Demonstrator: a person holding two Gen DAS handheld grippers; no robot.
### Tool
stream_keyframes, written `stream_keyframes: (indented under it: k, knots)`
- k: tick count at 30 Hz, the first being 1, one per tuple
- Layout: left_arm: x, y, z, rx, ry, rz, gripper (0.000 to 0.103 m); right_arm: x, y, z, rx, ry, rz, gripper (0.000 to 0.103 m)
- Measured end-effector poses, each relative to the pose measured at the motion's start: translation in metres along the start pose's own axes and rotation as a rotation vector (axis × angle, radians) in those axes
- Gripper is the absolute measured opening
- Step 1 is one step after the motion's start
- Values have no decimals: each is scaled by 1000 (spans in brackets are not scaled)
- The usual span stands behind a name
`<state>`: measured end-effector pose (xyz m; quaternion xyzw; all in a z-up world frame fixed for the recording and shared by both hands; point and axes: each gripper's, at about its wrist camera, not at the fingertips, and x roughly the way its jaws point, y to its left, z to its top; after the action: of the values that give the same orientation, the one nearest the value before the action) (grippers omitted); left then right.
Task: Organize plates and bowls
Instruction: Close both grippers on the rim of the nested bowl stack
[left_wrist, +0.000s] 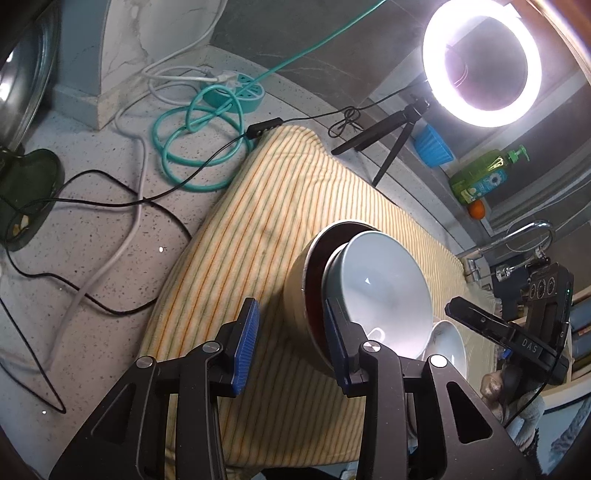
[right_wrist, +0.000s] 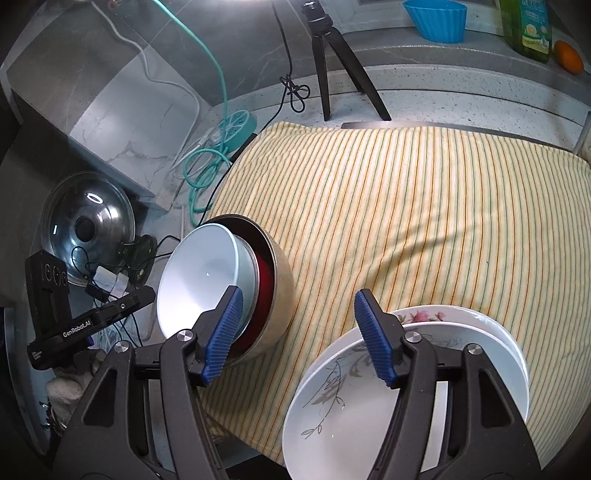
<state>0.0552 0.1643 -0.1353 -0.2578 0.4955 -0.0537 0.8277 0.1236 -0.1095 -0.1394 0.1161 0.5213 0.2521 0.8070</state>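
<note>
Three bowls sit nested on a yellow striped cloth (right_wrist: 424, 206): a pale blue bowl (left_wrist: 384, 280) inside a red-lined bowl (left_wrist: 317, 266), inside a beige bowl (left_wrist: 299, 295). My left gripper (left_wrist: 291, 345) is open beside the stack; its right pad overlaps the rims and nothing is pressed between the pads. In the right wrist view the same pale blue bowl (right_wrist: 199, 273) lies at the left. My right gripper (right_wrist: 299, 336) stands open over bare cloth, between the bowls and two stacked white plates (right_wrist: 351, 406); the lower plate bears a pink flower (right_wrist: 424, 315).
A ring light (left_wrist: 436, 92) on a black tripod (right_wrist: 332, 62) stands behind the cloth. Teal cable coils (left_wrist: 195, 147), white and black cords and a power strip (left_wrist: 240, 92) lie at the left. A pot lid (right_wrist: 86, 221), blue cup (right_wrist: 436, 18), soap bottle (left_wrist: 484, 173) and orange (right_wrist: 569, 55) line the edges.
</note>
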Motion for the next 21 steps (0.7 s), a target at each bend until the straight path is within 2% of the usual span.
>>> stream_keyframes:
  k: [3,5,7,10,18,21]
  knots:
    - [4,1,0,1,3,4,35,4,0,0,7,11,12,64]
    - [7,2,0,-2,5,1,34,7,1,0,3,22,24,55]
    - [10,2,0,4,11,2,34,11,4,-1,-7,32,27,53]
    - [14,2,0,1,20,3,32,18,6,-2,-7,49,33,44]
    - [20,3,1,-7,32,0,32,33,4,-3,9,90,38,33]
    - [25,2,2,1,42,0,29,39,5,-3,0,102,33,25]
